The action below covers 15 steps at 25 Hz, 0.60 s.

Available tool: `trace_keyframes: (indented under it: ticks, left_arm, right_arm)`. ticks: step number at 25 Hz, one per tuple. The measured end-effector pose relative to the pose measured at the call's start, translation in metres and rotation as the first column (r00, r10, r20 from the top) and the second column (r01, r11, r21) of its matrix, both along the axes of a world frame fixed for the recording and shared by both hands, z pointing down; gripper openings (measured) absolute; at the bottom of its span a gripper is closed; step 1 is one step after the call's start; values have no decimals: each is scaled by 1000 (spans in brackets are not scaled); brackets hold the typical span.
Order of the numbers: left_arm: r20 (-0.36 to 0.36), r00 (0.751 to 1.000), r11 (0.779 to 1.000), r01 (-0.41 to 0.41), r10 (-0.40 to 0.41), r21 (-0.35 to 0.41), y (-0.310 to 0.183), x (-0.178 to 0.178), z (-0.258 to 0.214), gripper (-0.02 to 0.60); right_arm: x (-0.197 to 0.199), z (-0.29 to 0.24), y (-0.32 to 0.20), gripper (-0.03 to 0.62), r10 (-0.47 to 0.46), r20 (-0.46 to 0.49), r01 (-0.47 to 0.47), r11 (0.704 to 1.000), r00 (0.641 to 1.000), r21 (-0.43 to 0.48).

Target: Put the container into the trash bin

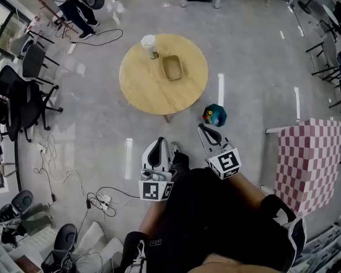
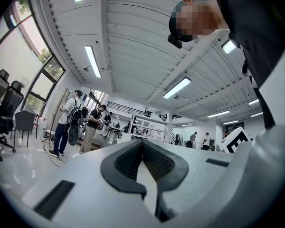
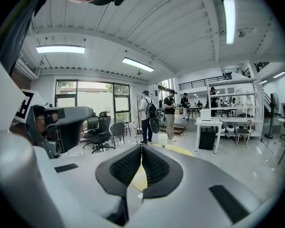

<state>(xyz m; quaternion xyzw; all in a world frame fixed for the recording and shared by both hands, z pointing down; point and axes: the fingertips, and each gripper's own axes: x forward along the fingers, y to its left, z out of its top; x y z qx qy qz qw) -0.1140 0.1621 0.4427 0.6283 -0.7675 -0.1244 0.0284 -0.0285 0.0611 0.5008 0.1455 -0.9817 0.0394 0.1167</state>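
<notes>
A round wooden table (image 1: 153, 90) stands ahead of me on the grey floor. On it lie a shallow brown container (image 1: 172, 67) and a white lidded cup (image 1: 149, 45). A small teal trash bin (image 1: 215, 115) with colourful contents sits on the floor by the table's near right edge. Both grippers are held close to my body, short of the table. My left gripper (image 1: 158, 142) (image 2: 142, 142) is shut and empty. My right gripper (image 1: 202, 128) (image 3: 141, 147) is shut and empty too; beyond its tips the cup (image 3: 162, 138) and the table's rim (image 3: 183, 150) show.
Black office chairs (image 1: 20, 92) and floor cables (image 1: 59, 175) fill the left side. A pink-and-white checkered cloth (image 1: 307, 164) is at the right. People (image 1: 74, 7) stand beyond the table at the far left. A white desk (image 3: 213, 123) stands further back.
</notes>
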Motion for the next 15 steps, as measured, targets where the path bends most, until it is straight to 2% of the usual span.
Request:
trace_keyframes:
  ticks: [7, 11, 15]
  left_arm:
    - [12, 998, 999, -54, 54, -4, -16, -59, 2, 9]
    - [2, 999, 999, -54, 54, -3, -24, -82, -1, 9]
    - [-22, 999, 999, -46, 46, -13, -36, -100, 18, 9]
  right_arm:
    - [-65, 4, -20, 28, 17, -45, -16, 1000, 999, 8]
    - [-87, 8, -31, 28, 28, -81, -28, 1000, 996, 1]
    - [-107, 28, -47, 28, 18, -111, -18, 1000, 994, 3]
